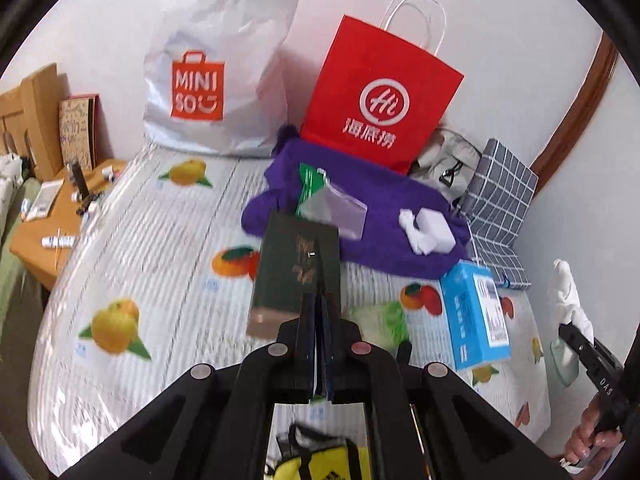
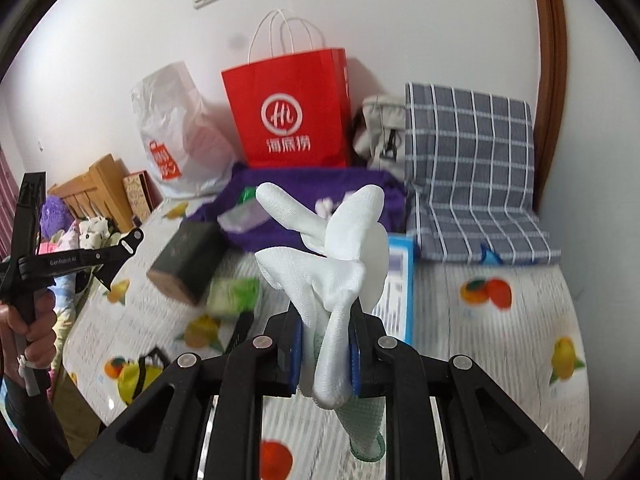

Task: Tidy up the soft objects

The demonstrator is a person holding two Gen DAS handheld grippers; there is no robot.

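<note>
The right tongs (image 2: 326,344) pinch a white knit work glove (image 2: 332,256), lifted clear of the bed; the left tongs (image 1: 319,332) are pressed together with nothing visibly held. Ahead of both lie a dark green box (image 1: 296,276), a purple cloth (image 1: 384,208), a red paper bag (image 2: 288,112) and a blue carton (image 1: 474,312). All rest on a fruit-print bedcover (image 1: 152,248) by a white wall (image 2: 420,20).

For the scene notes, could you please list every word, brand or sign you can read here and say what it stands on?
"MINI SO": white plastic bag.
"Hi" and "海底捞": red paper bag.
"GenRobot AI": left gripper arm.
"DAS": right gripper body.
Blue box label, dark green box gilt print: too blurred to read.
</note>
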